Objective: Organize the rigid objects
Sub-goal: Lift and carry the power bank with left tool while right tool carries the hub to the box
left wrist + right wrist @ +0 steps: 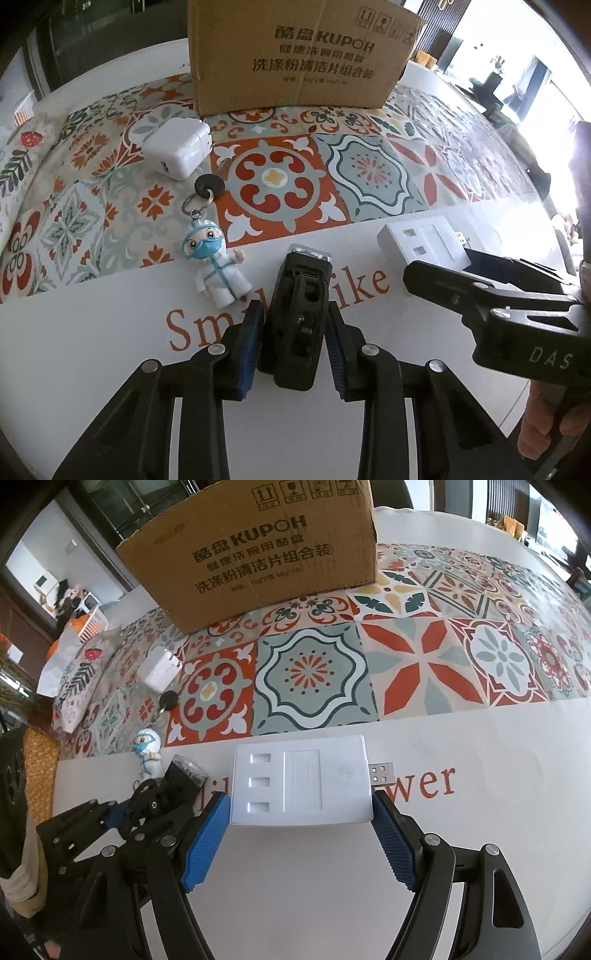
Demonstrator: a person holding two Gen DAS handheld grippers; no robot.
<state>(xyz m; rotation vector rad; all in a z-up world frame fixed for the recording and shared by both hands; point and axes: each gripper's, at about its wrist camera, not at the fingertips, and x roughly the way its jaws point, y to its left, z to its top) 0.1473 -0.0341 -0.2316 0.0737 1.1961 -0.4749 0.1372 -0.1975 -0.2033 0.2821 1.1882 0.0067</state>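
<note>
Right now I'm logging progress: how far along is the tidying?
Nothing visibly sorted yet. In hand: left tongs shut on the black clip-on light; right tongs grip the white USB hub. Left: white charger cube, masked-figure keychain, beside the cardboard box.

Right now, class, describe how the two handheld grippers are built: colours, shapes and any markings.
Each gripper, left and right, is black plastic with two angled fingers, silver round bolts at the joints and blue ridged pads. The right gripper's body carries white letters "DAS" in the left wrist view. No cables show.
</note>
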